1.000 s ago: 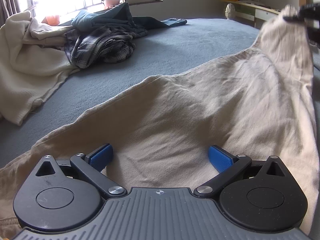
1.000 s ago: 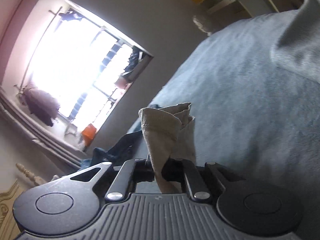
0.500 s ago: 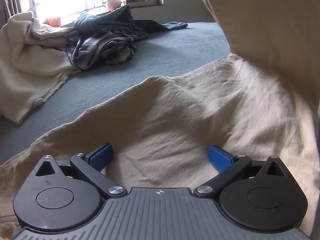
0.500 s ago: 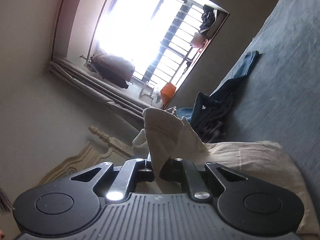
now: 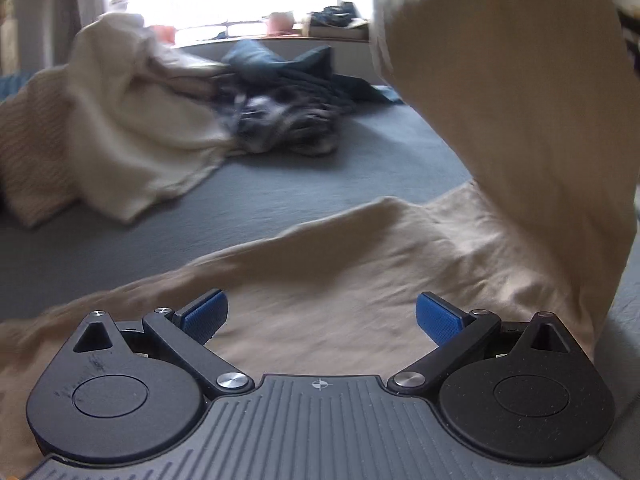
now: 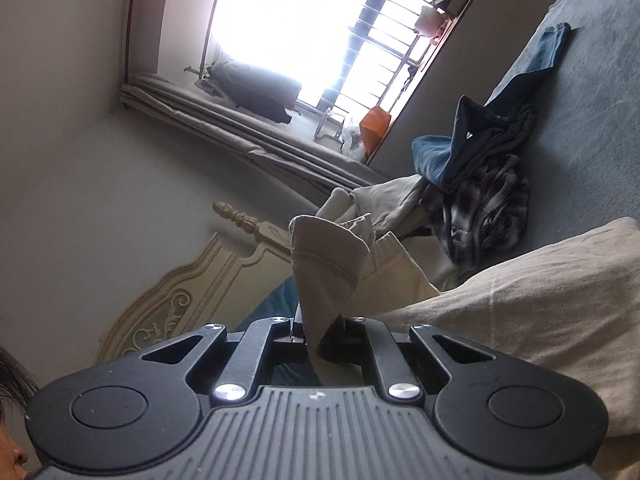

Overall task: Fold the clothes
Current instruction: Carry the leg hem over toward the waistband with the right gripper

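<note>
Beige trousers (image 5: 340, 288) lie across the grey-blue bed (image 5: 200, 216). One trouser leg (image 5: 512, 100) rises on the right of the left wrist view, lifted high and curling over the rest. My left gripper (image 5: 320, 316) hovers open just above the flat part of the trousers, its blue pads (image 5: 202, 314) wide apart and holding nothing. My right gripper (image 6: 320, 332) is shut on the hem of the beige trousers (image 6: 324, 264), which sticks up between the closed fingers. The rest of the trousers (image 6: 540, 300) hangs down to the bed on the right of that view.
A cream blanket (image 5: 120, 132) is heaped at the back left of the bed. Beside it lies a pile of plaid and dark blue clothes (image 5: 288, 112), also seen as the clothes pile (image 6: 488, 184). A carved headboard (image 6: 192, 292), a barred window (image 6: 340, 40) and part of a person's head at the lower left edge.
The right gripper has carried the hem up and across, so the trouser leg now arches over the rest. The left gripper has lifted and shifted, staying open. The right view swung towards the headboard.
</note>
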Motion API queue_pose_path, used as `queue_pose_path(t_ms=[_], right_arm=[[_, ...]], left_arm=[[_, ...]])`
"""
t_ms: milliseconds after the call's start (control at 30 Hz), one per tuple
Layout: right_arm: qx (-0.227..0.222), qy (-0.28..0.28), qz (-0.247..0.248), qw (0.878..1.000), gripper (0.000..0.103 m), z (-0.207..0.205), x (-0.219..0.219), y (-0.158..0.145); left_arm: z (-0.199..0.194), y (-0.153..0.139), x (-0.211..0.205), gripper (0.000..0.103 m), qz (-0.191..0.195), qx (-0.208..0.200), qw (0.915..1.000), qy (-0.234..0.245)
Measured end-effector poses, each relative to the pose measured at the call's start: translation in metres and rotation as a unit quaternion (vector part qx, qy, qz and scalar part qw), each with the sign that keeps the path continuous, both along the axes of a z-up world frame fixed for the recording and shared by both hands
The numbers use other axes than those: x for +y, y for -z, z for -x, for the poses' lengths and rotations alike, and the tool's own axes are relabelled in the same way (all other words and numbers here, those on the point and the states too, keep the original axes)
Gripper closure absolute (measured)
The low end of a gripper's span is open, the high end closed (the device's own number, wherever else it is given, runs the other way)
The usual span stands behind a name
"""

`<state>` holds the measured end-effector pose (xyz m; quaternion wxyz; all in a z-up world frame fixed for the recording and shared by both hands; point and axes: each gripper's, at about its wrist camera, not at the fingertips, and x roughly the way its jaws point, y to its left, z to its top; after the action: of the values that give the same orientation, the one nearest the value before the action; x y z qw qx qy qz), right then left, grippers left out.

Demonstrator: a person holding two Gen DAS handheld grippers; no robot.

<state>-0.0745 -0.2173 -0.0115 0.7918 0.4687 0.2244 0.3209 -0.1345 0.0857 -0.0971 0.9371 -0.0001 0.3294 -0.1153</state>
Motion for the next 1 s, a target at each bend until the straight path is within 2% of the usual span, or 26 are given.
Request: queue_pose_path(t_ms=[100, 233, 300, 367, 400, 433, 500, 567, 600, 633, 733, 833, 900, 967, 1000], right_arm=[[-0.006, -0.025, 0.008, 1.000, 0.096, -0.005, 0.030, 0.001], [-0.017, -0.081, 0.026, 0.996, 0.096, -0.013, 0.091, 0.007], [-0.028, -0.113, 0.051, 0.992, 0.096, -0.012, 0.126, 0.010], [-0.051, -0.152, 0.106, 0.981, 0.096, -0.006, 0.170, 0.017], [-0.067, -0.171, 0.147, 0.972, 0.096, 0.000, 0.193, 0.023], [-0.081, -0.190, 0.201, 0.958, 0.096, 0.009, 0.219, 0.034], [-0.087, -0.227, 0.306, 0.920, 0.096, 0.025, 0.268, 0.066], [-0.070, -0.262, 0.374, 0.887, 0.096, 0.038, 0.299, 0.099], [-0.068, -0.267, 0.393, 0.877, 0.096, 0.044, 0.306, 0.108], [-0.079, -0.264, 0.402, 0.873, 0.096, 0.049, 0.308, 0.107], [-0.148, -0.249, 0.416, 0.862, 0.096, 0.057, 0.313, 0.077], [-0.221, -0.241, 0.423, 0.845, 0.096, 0.070, 0.328, 0.053], [-0.272, -0.251, 0.432, 0.822, 0.096, 0.085, 0.345, 0.053], [-0.313, -0.277, 0.460, 0.783, 0.096, 0.103, 0.365, 0.071], [-0.327, -0.295, 0.481, 0.758, 0.096, 0.112, 0.376, 0.089]], left_arm=[[0.024, -0.011, 0.055, 0.001, 0.032, 0.016, 0.9984, -0.043], [0.058, -0.022, 0.126, 0.001, 0.070, 0.026, 0.9922, -0.099], [0.075, -0.024, 0.155, 0.001, 0.091, 0.032, 0.9871, -0.127], [0.091, -0.023, 0.180, 0.001, 0.114, 0.037, 0.9809, -0.153], [0.096, -0.020, 0.188, 0.001, 0.123, 0.041, 0.9781, -0.163], [0.100, -0.018, 0.195, 0.001, 0.131, 0.046, 0.9755, -0.170], [0.109, -0.012, 0.209, 0.002, 0.148, 0.057, 0.9697, -0.186], [0.115, -0.007, 0.221, 0.004, 0.163, 0.067, 0.9635, -0.201], [0.118, -0.005, 0.228, 0.005, 0.172, 0.070, 0.9603, -0.208], [0.121, -0.004, 0.235, 0.005, 0.183, 0.070, 0.9568, -0.215], [0.129, 0.000, 0.253, 0.006, 0.212, 0.067, 0.9452, -0.239], [0.134, 0.002, 0.269, 0.006, 0.229, 0.067, 0.9353, -0.261], [0.138, 0.004, 0.277, 0.006, 0.224, 0.066, 0.9330, -0.274], [0.142, 0.005, 0.282, 0.006, 0.219, 0.066, 0.9312, -0.284], [0.145, 0.006, 0.285, 0.006, 0.219, 0.067, 0.9297, -0.288]])
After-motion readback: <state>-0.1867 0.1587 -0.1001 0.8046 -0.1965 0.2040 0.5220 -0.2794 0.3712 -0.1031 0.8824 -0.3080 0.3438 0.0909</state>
